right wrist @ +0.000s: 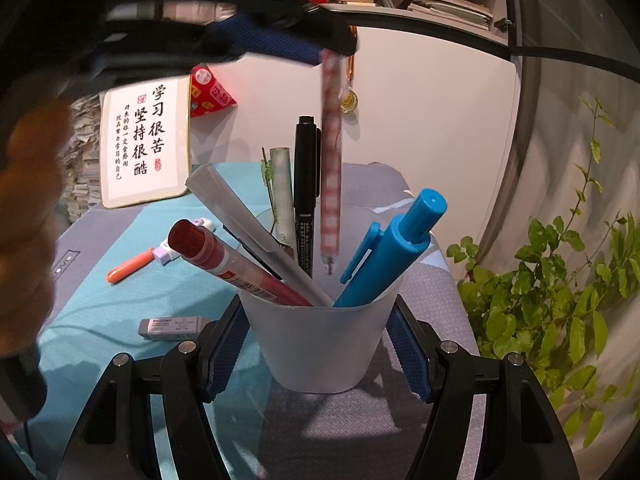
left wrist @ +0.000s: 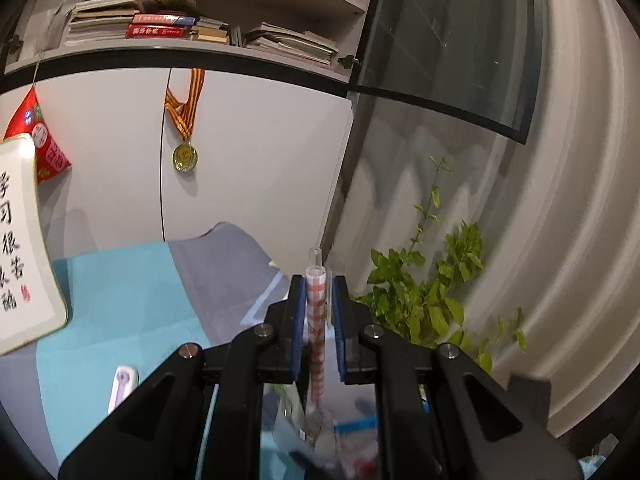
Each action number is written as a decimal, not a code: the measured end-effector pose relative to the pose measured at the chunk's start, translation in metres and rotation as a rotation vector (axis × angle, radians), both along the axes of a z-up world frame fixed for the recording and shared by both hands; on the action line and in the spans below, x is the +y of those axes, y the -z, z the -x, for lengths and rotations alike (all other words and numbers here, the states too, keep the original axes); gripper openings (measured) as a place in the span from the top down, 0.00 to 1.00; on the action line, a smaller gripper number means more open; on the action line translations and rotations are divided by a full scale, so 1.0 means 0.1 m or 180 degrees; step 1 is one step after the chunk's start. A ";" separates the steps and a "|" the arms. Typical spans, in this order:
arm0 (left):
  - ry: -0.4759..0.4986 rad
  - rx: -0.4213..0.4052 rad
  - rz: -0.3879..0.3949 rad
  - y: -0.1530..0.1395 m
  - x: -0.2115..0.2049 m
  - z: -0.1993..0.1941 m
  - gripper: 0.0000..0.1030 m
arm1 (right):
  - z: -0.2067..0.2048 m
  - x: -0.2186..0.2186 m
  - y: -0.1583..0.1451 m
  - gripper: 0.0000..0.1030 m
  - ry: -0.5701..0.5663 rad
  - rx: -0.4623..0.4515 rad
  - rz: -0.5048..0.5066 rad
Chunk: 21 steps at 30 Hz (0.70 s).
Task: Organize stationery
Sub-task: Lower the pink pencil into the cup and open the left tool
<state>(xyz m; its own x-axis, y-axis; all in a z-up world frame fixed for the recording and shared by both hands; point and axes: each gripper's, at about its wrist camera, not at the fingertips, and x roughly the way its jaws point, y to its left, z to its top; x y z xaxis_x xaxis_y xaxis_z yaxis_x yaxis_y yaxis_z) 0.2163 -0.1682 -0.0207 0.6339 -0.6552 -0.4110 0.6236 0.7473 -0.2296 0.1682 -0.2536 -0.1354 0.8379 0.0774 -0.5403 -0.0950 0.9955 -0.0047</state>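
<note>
L gripper pinches a red-checked pen upright w/ its tip hanging just above the frosted cup, which the R gripper clamps btwn its blue pads, cup standing on the table w/ several pens inside.

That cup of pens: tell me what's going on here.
A person is sorting stationery with two handheld claws. The right claw grips the frosted white plastic cup, which already holds several pens. The left claw is shut on a red-and-white checked pen, tip hanging just above the cup. An orange pen and a grey eraser lie on the table.
</note>
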 end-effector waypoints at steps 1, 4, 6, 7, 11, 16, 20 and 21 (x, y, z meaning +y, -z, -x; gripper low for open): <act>0.0016 0.0010 0.0006 0.01 0.04 0.05 0.89 | 0.00 0.01 0.00 0.32 0.0002 0.0003 0.0007; 0.0093 0.0023 -0.0031 0.02 0.13 0.18 0.89 | 0.00 0.01 0.00 0.32 0.0007 0.0003 0.0020; 0.0137 0.0014 -0.0100 0.03 0.15 0.26 0.89 | 0.00 0.02 0.00 0.32 0.0011 0.0004 0.0034; 0.0186 0.0026 -0.0139 0.04 0.15 0.29 0.89 | 0.01 0.03 0.00 0.32 0.0015 0.0005 0.0043; 0.0245 0.0117 -0.0183 0.06 0.19 0.34 0.88 | 0.01 0.04 0.00 0.32 0.0027 0.0008 0.0081; 0.0242 0.0220 -0.0237 0.10 0.24 0.34 0.88 | 0.01 0.04 0.00 0.32 0.0034 0.0006 0.0103; 0.0284 0.0246 -0.0289 0.11 0.23 0.36 0.89 | 0.01 0.04 0.00 0.32 0.0035 0.0006 0.0101; 0.0294 0.0257 -0.0306 0.10 0.23 0.36 0.88 | 0.01 0.04 0.00 0.32 0.0035 0.0006 0.0101</act>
<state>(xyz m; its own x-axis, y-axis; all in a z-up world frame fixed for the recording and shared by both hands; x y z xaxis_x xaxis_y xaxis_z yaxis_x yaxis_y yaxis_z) 0.1804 -0.1453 -0.0307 0.5352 -0.6643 -0.5218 0.6730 0.7086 -0.2118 0.1675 -0.2495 -0.1352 0.8376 0.0511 -0.5439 -0.0842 0.9958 -0.0360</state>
